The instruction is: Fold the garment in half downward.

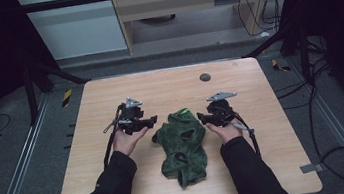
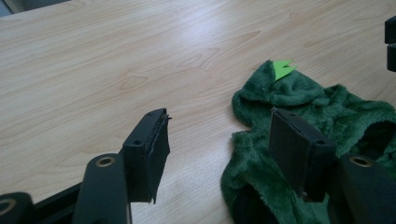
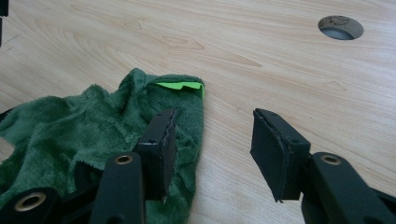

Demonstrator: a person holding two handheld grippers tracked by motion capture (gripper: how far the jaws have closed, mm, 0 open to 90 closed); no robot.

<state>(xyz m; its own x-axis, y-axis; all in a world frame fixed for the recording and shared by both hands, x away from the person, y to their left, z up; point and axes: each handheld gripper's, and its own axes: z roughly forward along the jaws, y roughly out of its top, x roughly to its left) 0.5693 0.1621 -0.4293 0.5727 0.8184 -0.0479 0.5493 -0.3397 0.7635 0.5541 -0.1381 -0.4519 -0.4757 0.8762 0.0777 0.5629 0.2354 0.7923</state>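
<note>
— High view: fixed above the near edge of the table (image 1: 121,184), facing forward and down, far enough to take in the whole tabletop plus floor beyond.

— And the gripper views?

— Left gripper view: riding low on the left gripper (image 2: 219,154), looking along two black jaws, close over the wood. Right gripper view: same on the right gripper (image 3: 212,154), angled toward a round hole (image 3: 341,27) in the far tabletop.

— Shared ground?

— Green fleece garment (image 1: 182,143) with its bright green tab, seen from above and from either flank.
</note>
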